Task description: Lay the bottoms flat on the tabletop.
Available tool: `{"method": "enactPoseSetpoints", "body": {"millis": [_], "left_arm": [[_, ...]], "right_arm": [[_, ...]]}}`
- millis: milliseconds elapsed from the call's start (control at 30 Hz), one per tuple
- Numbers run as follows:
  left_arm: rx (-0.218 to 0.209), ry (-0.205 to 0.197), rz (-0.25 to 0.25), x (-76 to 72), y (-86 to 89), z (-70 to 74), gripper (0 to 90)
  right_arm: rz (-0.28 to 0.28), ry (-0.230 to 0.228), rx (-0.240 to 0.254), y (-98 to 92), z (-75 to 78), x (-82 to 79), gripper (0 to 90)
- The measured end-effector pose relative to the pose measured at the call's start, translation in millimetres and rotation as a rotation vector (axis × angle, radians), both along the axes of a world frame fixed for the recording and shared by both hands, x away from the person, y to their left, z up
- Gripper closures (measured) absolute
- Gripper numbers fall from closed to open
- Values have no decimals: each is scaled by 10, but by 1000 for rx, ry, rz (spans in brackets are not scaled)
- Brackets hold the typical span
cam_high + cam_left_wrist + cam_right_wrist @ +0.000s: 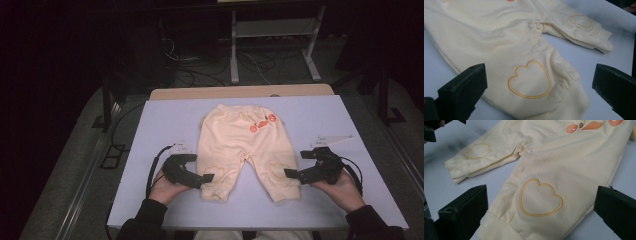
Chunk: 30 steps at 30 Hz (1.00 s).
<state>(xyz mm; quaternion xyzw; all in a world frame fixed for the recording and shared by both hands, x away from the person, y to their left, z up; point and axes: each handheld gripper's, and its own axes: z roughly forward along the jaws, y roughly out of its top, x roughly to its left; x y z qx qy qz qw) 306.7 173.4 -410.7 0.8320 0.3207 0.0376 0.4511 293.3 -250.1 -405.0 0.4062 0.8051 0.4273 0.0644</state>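
Pale yellow soft cotton baby trousers (242,150) spread flat at the centre of the light lavender-blue table (165,125), waistband toward 12 o'clock, both legs pointing toward 6 o'clock. Orange appliqué shapes (262,123) stitched near the waistband, toward 1 o'clock of the garment's middle. Orange-outlined heart patch (530,80) sewn on each knee; ribbed cuffs (571,105) at the leg ends; small round snap buttons (531,25) along the inner seam at the crotch.

Left gripper (209,177), black and two-jawed, held in the left hand (165,187) at 7 o'clock of the trousers, jaws pointing toward 3 o'clock and spread wide, tip just beside the outer edge of the nearer leg. In the left gripper view, the knee and cuff of that leg lying between the two black jaws, nothing clamped.

Right gripper (290,174), same black build, held in the right hand (342,190) at 5 o'clock of the trousers, jaws pointing toward 9 o'clock and likewise spread wide, tip just beside the other leg's outer edge. In the right gripper view, the heart patch and ribbed cuff framed between the jaws, fabric not pinched.

Black cable (152,167) looping from the left gripper toward 11 o'clock. Small white tag (180,146) lying on the table near that cable, and a pale three-cornered plate (332,137) at 12 o'clock of the right gripper.
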Motion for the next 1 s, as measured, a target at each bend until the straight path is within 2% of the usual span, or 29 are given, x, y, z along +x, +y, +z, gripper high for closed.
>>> {"method": "enactPoseSetpoints", "body": {"millis": [233, 333, 433, 633, 767, 833, 1000], "left_arm": [[-26, -13, 15, -70, 134, -26, 0], [-38, -22, 22, -108, 183, -46, 0], [-53, -31, 27, -136, 234, -53, 0], [-83, -68, 45, -201, 349, -65, 0], [-92, -116, 49, -231, 429, -91, 0], [-100, -115, 59, -230, 457, -106, 0], [-77, -106, 68, -238, 462, -131, 0]], "right_arm": [[-20, -1, 13, -105, -67, -73, 0], [-32, -35, 23, -145, -99, -110, 0], [-35, -39, 32, -170, -118, -136, 0], [-39, -61, 30, -212, -190, -192, 0], [-47, -57, 34, -262, -229, -205, 0], [-51, -60, 37, -293, -238, -208, 0], [-57, -67, 16, -332, -264, -229, 0]]}}
